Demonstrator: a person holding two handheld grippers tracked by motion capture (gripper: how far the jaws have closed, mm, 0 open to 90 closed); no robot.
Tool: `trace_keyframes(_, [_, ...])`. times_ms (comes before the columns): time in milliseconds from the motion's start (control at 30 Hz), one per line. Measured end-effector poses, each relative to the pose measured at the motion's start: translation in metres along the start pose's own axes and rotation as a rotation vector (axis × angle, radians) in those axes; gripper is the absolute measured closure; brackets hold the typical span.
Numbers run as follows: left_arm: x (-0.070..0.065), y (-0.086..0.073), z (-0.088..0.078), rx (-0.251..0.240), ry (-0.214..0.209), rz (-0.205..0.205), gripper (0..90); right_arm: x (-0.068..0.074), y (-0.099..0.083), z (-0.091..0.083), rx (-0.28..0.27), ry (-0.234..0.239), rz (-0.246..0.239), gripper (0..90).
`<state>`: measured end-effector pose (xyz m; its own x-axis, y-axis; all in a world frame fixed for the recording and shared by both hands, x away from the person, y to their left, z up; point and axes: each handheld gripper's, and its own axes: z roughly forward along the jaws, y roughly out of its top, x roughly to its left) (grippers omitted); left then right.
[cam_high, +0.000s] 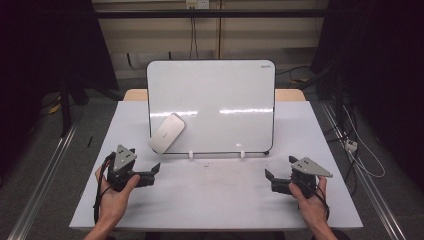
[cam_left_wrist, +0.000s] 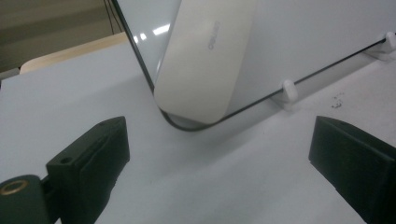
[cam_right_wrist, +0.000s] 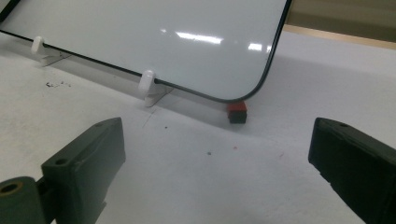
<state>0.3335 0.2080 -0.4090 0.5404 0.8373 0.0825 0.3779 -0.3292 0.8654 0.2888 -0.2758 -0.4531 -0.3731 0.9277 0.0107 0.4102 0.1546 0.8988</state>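
A whiteboard (cam_high: 215, 100) stands tilted back on the white table (cam_high: 215, 200), held by two small white clips (cam_high: 191, 155). A pale oblong eraser (cam_high: 167, 132) clings to its lower left corner. My left gripper (cam_high: 145, 160) is held just in front of that corner, open and empty; in the left gripper view the eraser (cam_left_wrist: 205, 60) lies straight ahead between the jaws of the left gripper (cam_left_wrist: 219, 144). My right gripper (cam_high: 280, 166) is open and empty near the board's lower right corner. A small red and black block (cam_right_wrist: 237, 113) sits under that corner, ahead of the right gripper (cam_right_wrist: 217, 144).
The table's front half is bare apart from faint marks (cam_right_wrist: 56, 85). A wooden tabletop edge (cam_high: 135, 94) shows behind the board. Cables (cam_high: 357, 150) trail on the floor at the right, and metal rails (cam_high: 45, 175) run along both sides.
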Motion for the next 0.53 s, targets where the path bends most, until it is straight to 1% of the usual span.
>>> trace_keyframes(33, [0.000, -0.002, -0.001, -0.001, 0.008, -0.005, 5.1, 0.000, 0.000, 0.000, 0.001, -0.001, 0.001, 4.1])
trace_keyframes(67, [0.001, -0.004, -0.002, 0.002, 0.003, -0.009, 5.0, 0.000, 0.000, 0.000, 0.001, 0.000, 0.001, 4.1])
trace_keyframes(100, [0.001, -0.006, -0.003, 0.004, -0.008, -0.022, 4.9, 0.000, 0.000, 0.000, 0.001, 0.000, 0.000, 4.1])
trace_keyframes(133, [0.001, -0.008, -0.004, -0.005, -0.012, -0.039, 5.0, 0.000, 0.000, 0.000, 0.001, 0.000, 0.000, 4.1])
trace_keyframes(167, [0.001, -0.010, -0.005, -0.013, -0.007, -0.043, 5.0, 0.000, 0.000, 0.000, 0.002, -0.001, 0.001, 4.1])
trace_keyframes(200, [0.001, -0.013, -0.005, -0.010, -0.009, -0.045, 4.9, 0.000, 0.000, 0.001, 0.003, -0.001, 0.002, 4.1])
trace_keyframes(233, [0.000, -0.016, -0.005, -0.009, -0.016, -0.045, 4.8, 0.000, 0.000, 0.001, 0.005, -0.001, 0.002, 4.1])
trace_keyframes(267, [-0.001, -0.020, -0.005, -0.017, -0.019, -0.058, 4.8, -0.001, 0.000, 0.001, 0.006, -0.001, 0.001, 4.1])
trace_keyframes(333, [-0.001, -0.024, -0.008, -0.011, -0.032, -0.065, 4.8, -0.001, 0.000, 0.001, 0.006, 0.000, 0.000, 4.2])
trace_keyframes(367, [-0.001, -0.025, -0.009, -0.016, -0.031, -0.071, 4.8, -0.001, 0.000, 0.001, 0.005, 0.000, -0.001, 4.2])
trace_keyframes(400, [0.000, -0.025, -0.011, -0.023, -0.009, -0.073, 5.0, -0.001, -0.001, 0.001, 0.005, 0.000, -0.003, 4.2])
trace_keyframes(433, [0.000, -0.025, -0.012, -0.027, 0.006, -0.065, 5.7, -0.001, -0.001, 0.000, 0.004, -0.001, -0.001, 4.2])
trace_keyframes(467, [0.001, -0.024, -0.013, -0.042, 0.006, -0.067, 6.2, -0.002, -0.001, -0.001, 0.001, -0.001, 0.001, 4.1])
trace_keyframes(533, [0.001, -0.025, -0.012, -0.045, -0.002, -0.072, 6.4, -0.003, -0.001, -0.002, 0.000, -0.005, 0.004, 4.2])
